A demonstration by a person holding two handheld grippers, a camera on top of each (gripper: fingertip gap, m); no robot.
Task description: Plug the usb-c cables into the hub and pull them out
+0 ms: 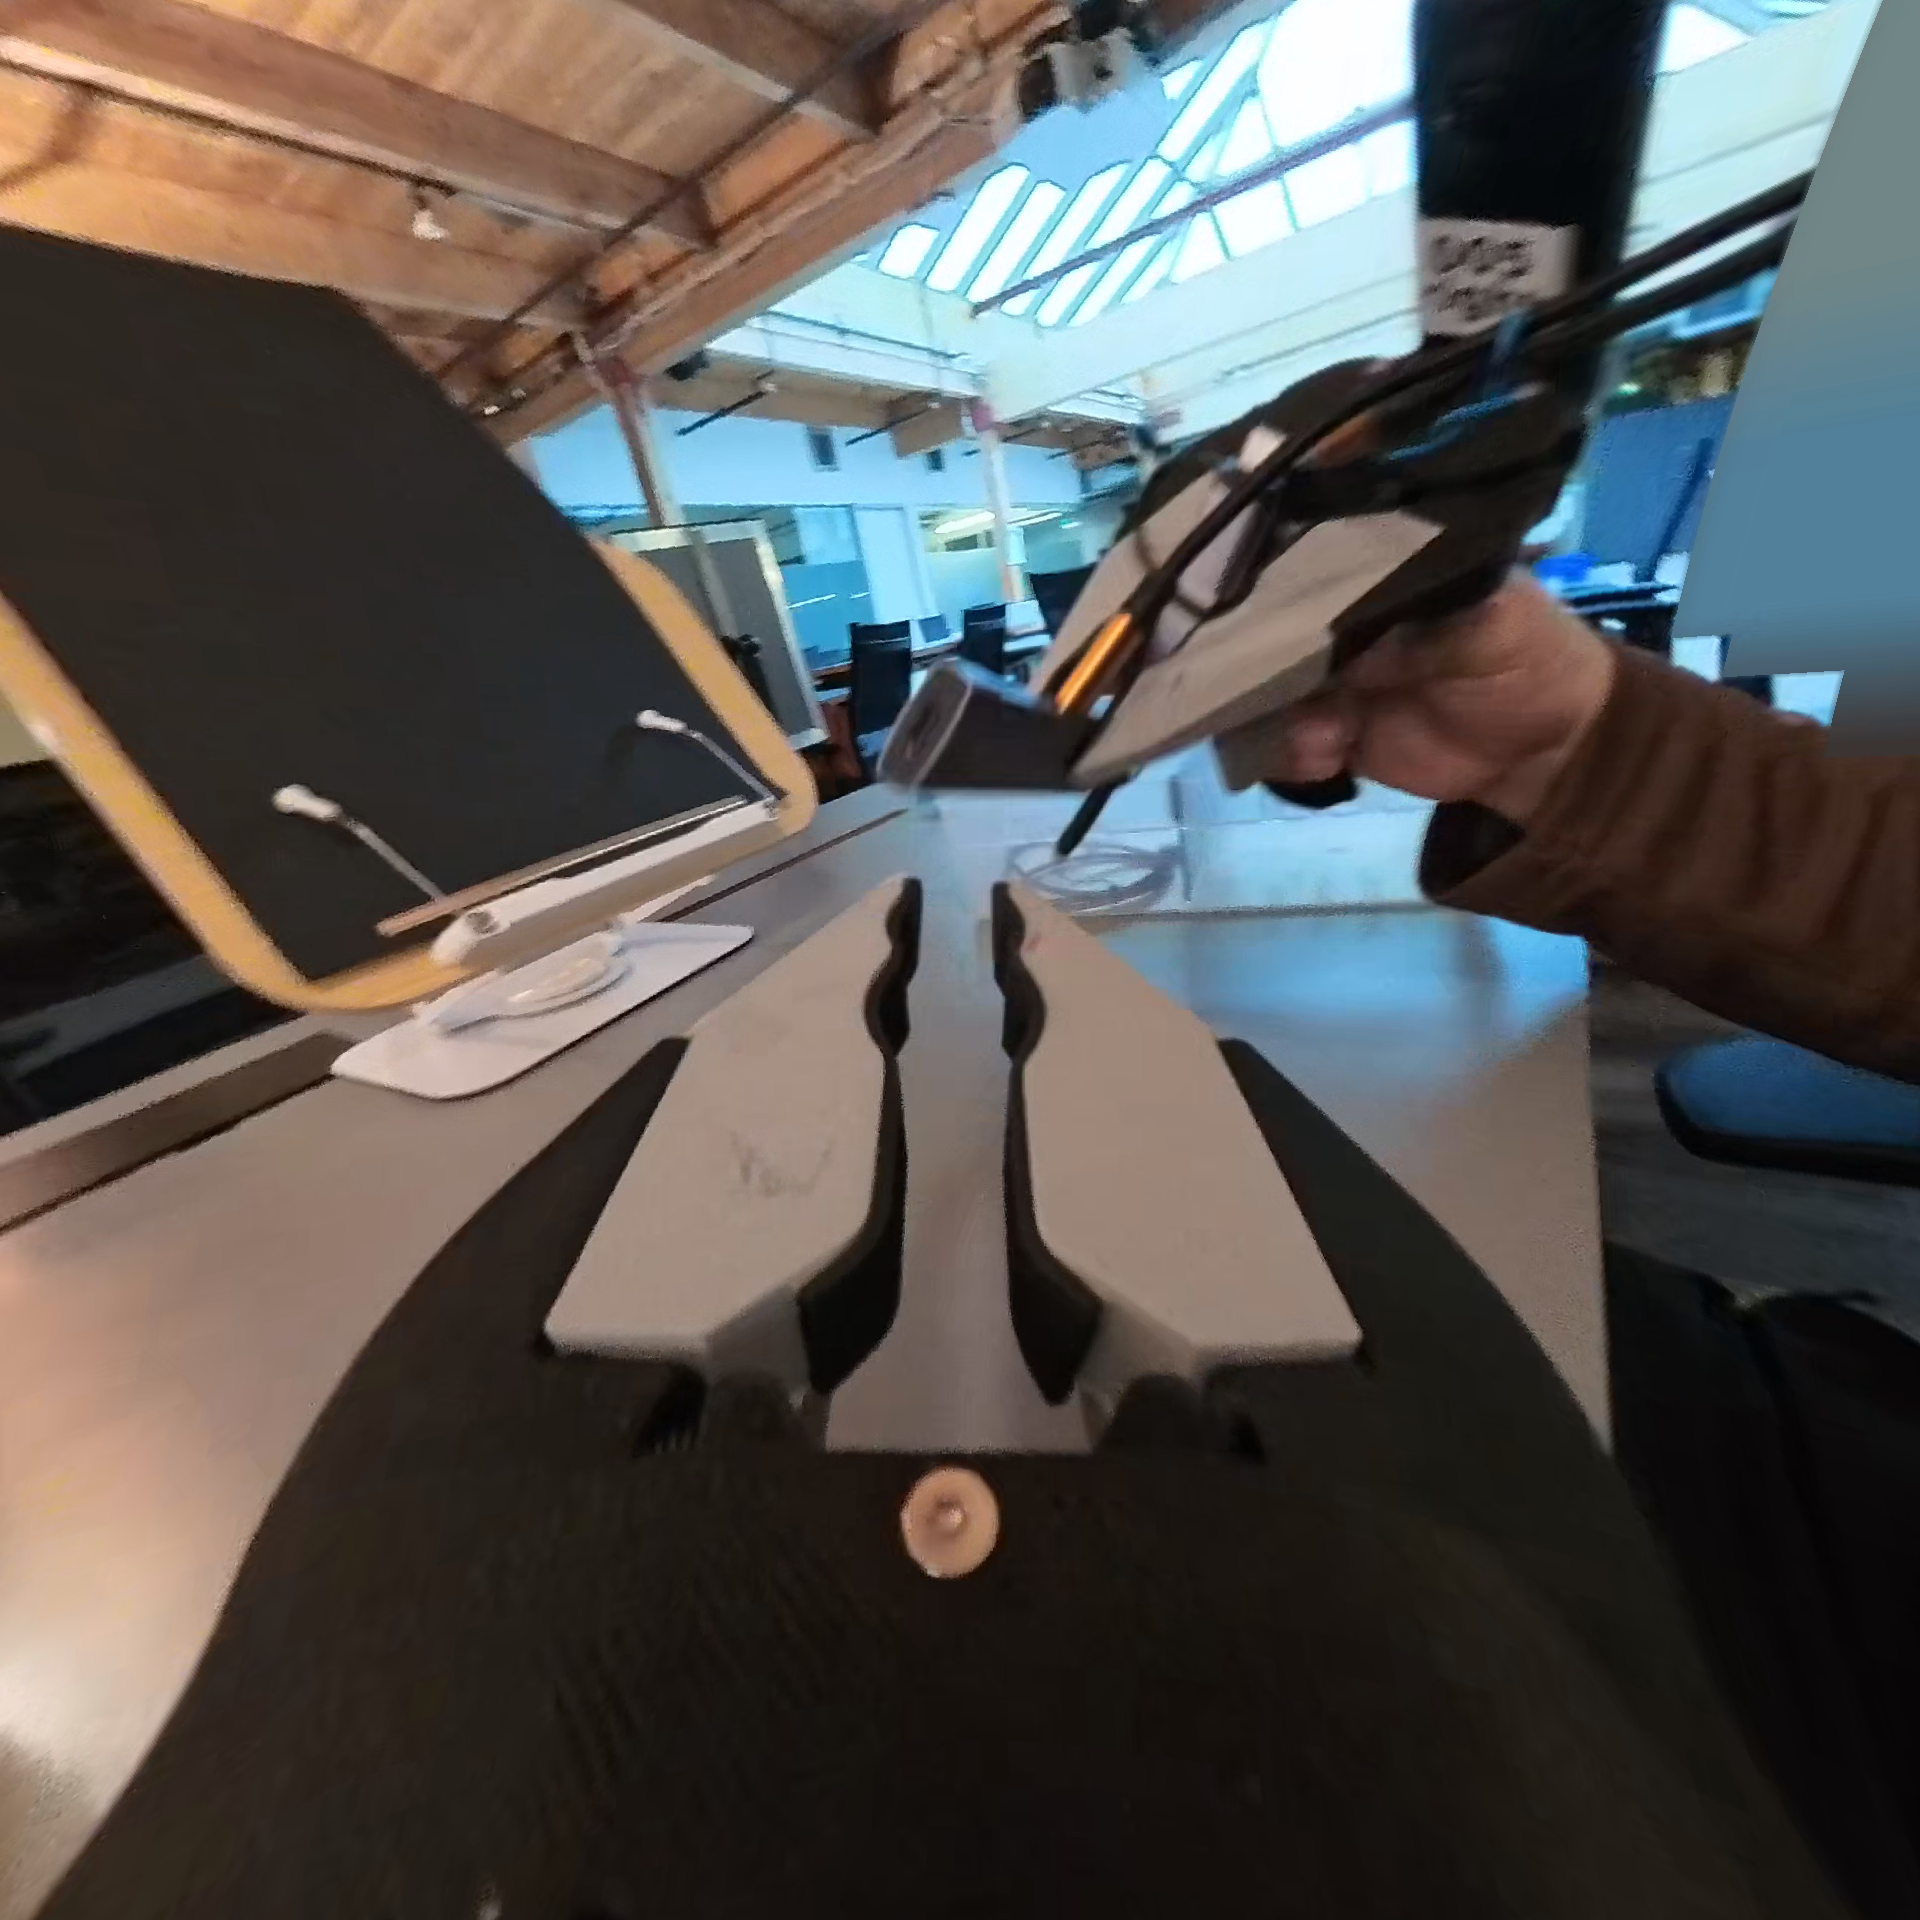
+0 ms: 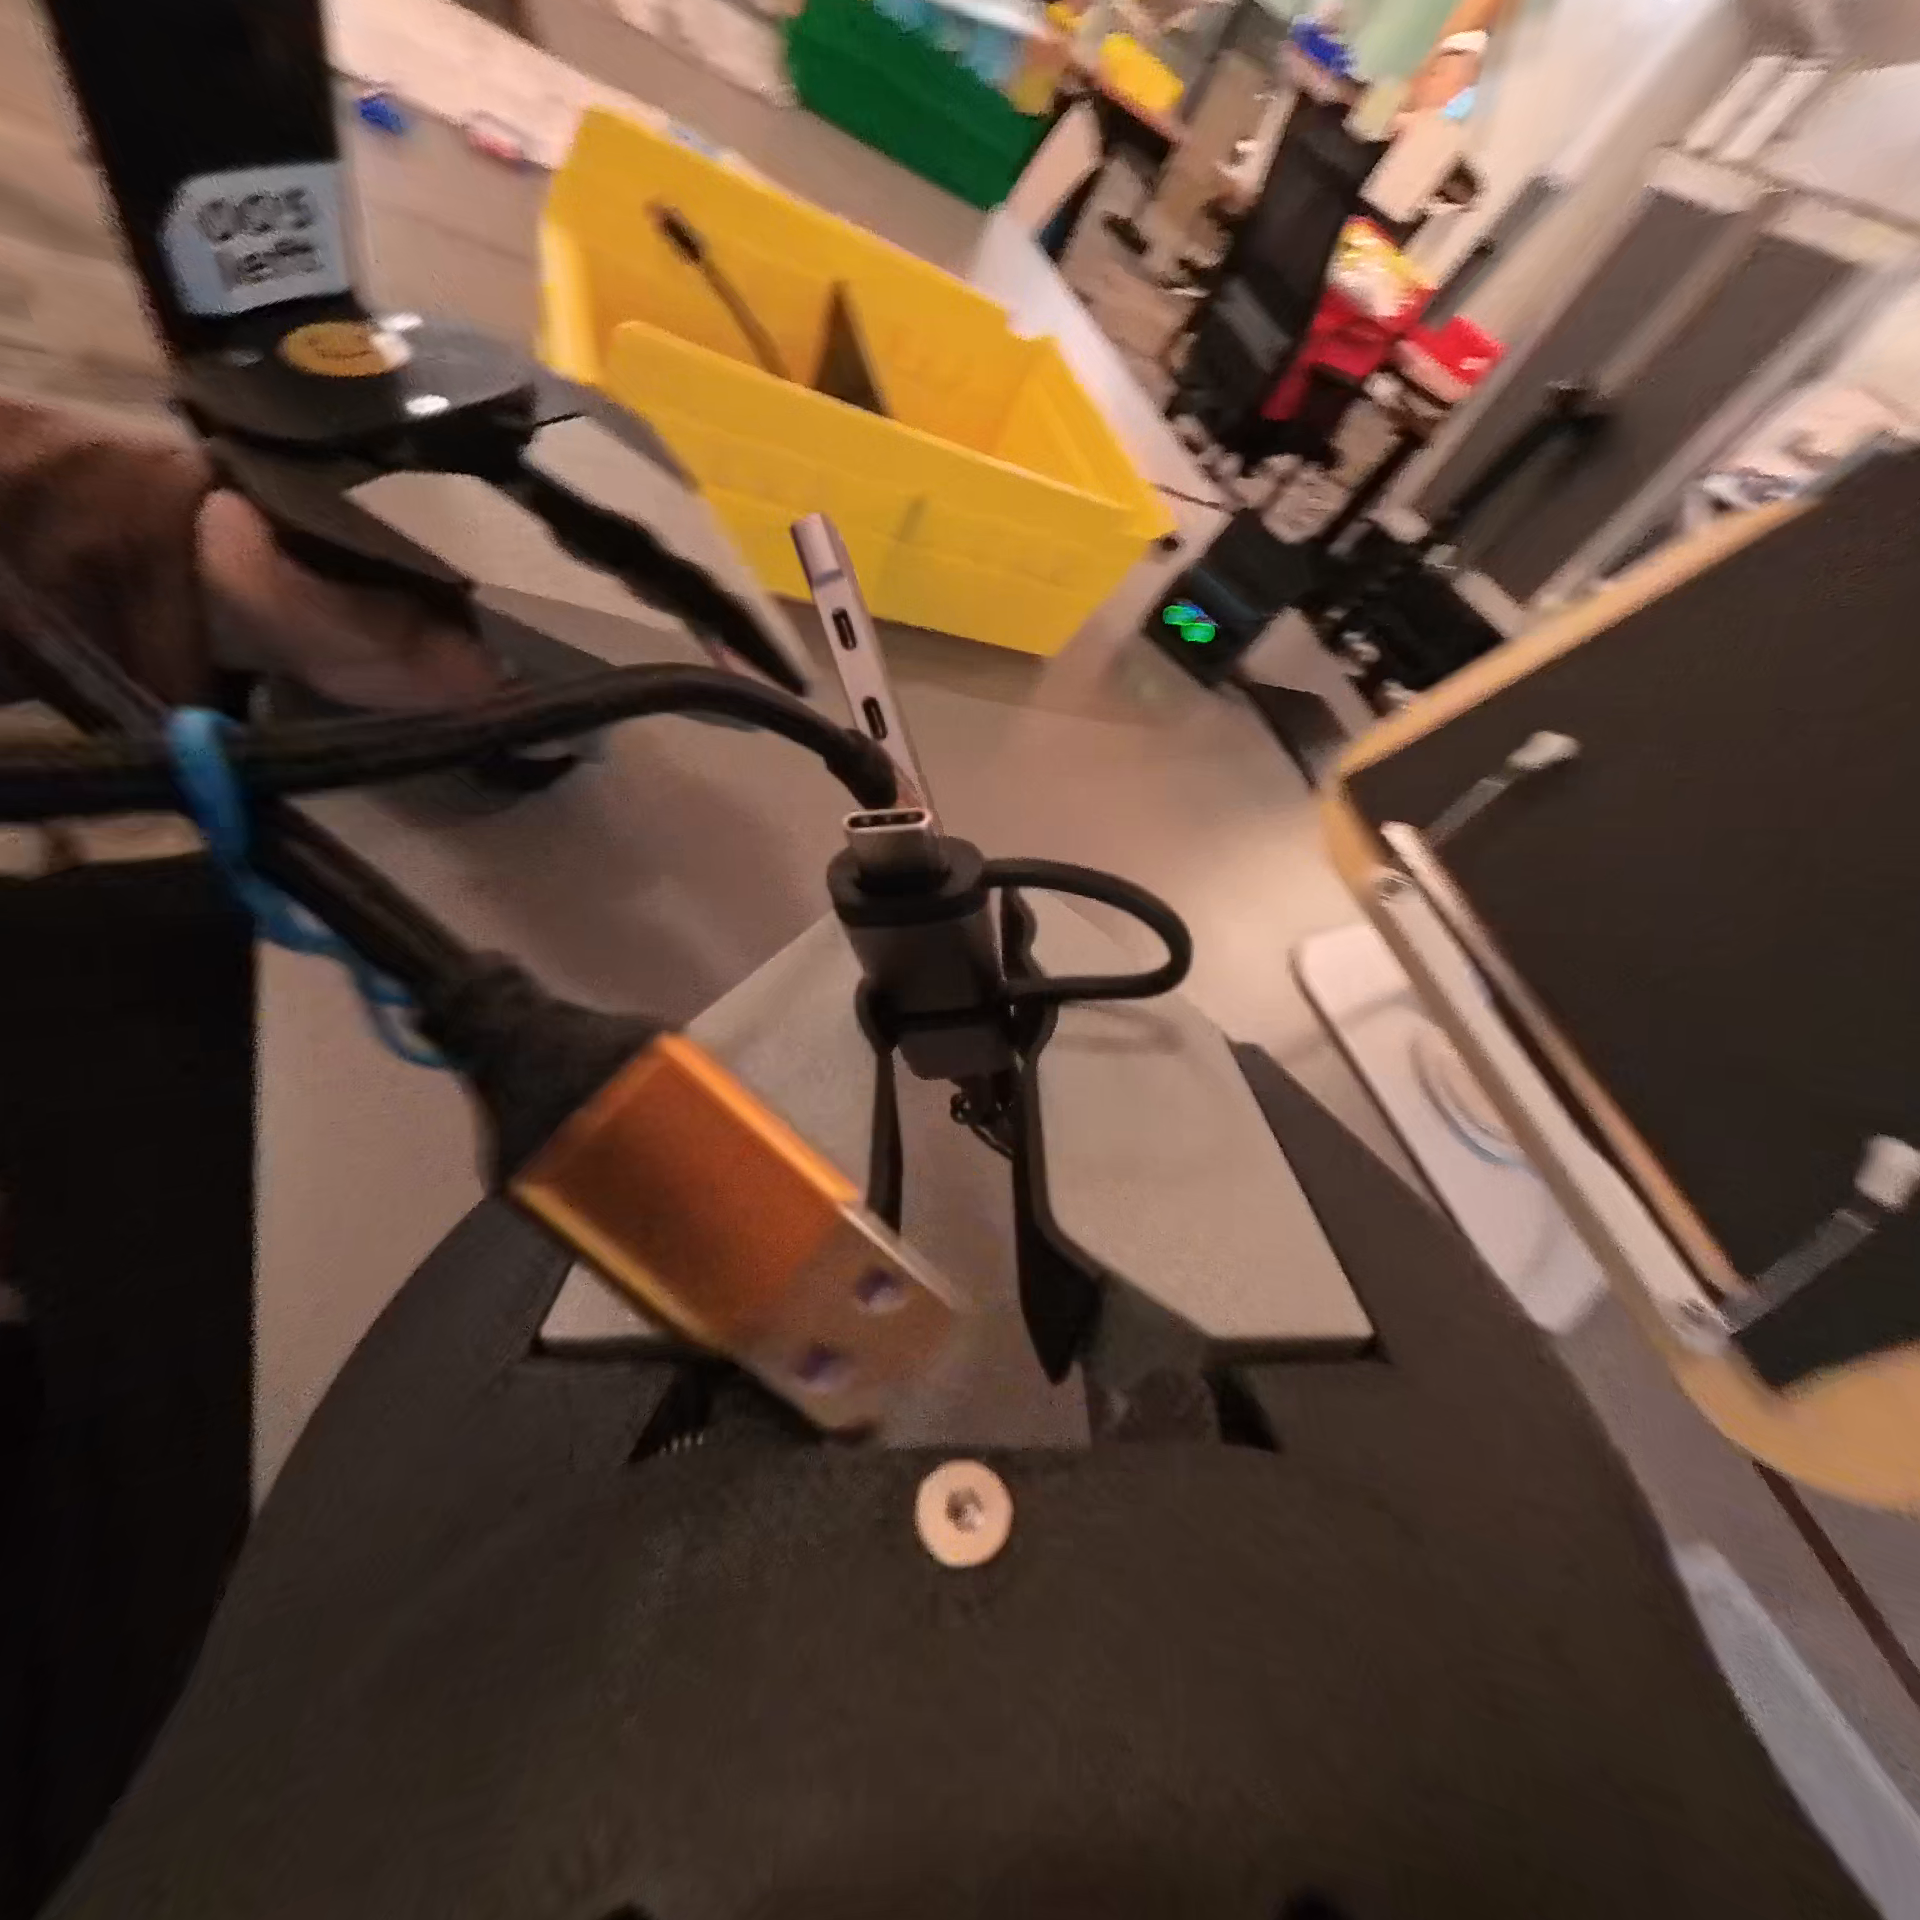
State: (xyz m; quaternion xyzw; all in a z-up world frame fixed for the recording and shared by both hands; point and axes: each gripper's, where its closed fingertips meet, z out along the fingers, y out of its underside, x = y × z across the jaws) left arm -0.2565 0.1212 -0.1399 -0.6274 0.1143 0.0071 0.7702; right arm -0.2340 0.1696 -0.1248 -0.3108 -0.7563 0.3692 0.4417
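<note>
Two grippers are over a grey table [image 1: 1299,987]. In the left wrist view the left gripper [image 1: 956,904] fills the lower middle of the frame, its grey fingers [image 1: 790,1091] standing a little apart with nothing between them; one finger carries faint pencil marks too smudged to read. At the upper right of that frame a hand [image 1: 1455,707] in a brown sleeve holds the other tool, whose black post bears a white handwritten label [image 1: 1486,270]. In the right wrist view the right gripper [image 2: 961,997] sits at the centre, its jaws pinching a grey usb-c plug [image 2: 914,945] with the metal tip pointing up. Just beyond the plug, a thin silver hub [image 2: 847,634] leans upward with its ports showing; what holds it cannot be told. An orange plug [image 2: 717,1216] lies blurred at the lower left, beside black cords bound with a blue tie [image 2: 208,790]. A second white handwritten label [image 2: 260,239] sits at the upper left. A yellow bin [image 2: 935,468] stands at the upper middle, and a black board [image 1: 312,582] with a wooden edge stands at the left of the left wrist view.
</note>
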